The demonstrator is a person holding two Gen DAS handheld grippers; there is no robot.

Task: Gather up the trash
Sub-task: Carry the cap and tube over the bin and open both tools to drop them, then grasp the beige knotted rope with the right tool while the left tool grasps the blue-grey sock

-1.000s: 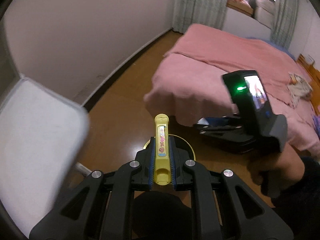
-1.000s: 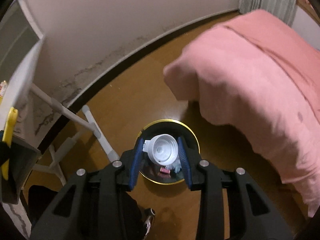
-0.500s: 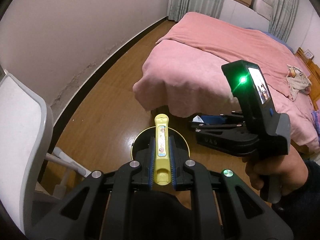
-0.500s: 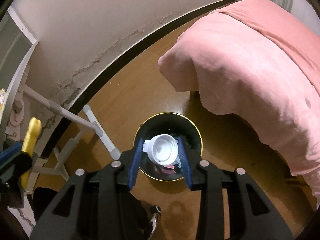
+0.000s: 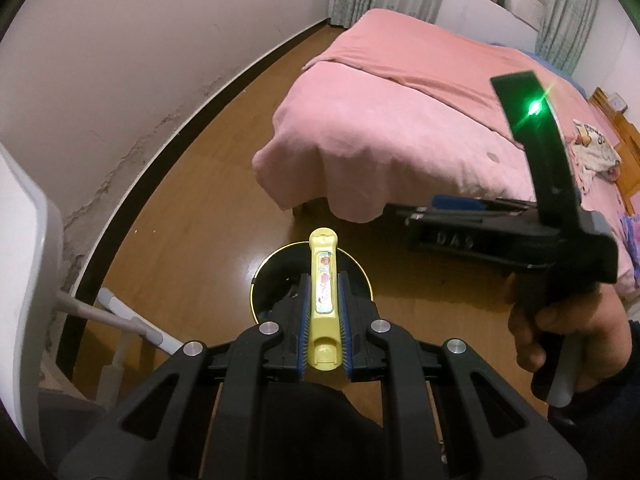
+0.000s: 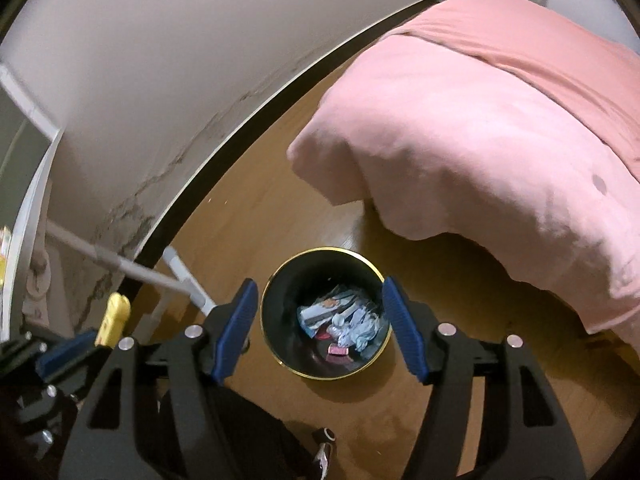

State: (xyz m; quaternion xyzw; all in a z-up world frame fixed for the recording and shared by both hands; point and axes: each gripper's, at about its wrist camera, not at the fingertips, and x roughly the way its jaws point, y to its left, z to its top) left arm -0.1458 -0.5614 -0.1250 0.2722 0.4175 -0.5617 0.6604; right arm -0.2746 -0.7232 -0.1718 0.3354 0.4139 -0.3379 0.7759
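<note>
A slim yellow container (image 5: 324, 296) is pinched lengthwise in the left tool (image 5: 324, 312), its long axis pointing forward and down over the gold-rimmed black bin (image 6: 280, 280) on the wooden floor (image 5: 192, 220). The right tool (image 6: 318, 330) is opening, with nothing between its blue pads; the white cap held there half a second ago is gone. Crumpled trash (image 6: 344, 320) is seen inside the bin, near a pink bed (image 6: 500, 140).
</note>
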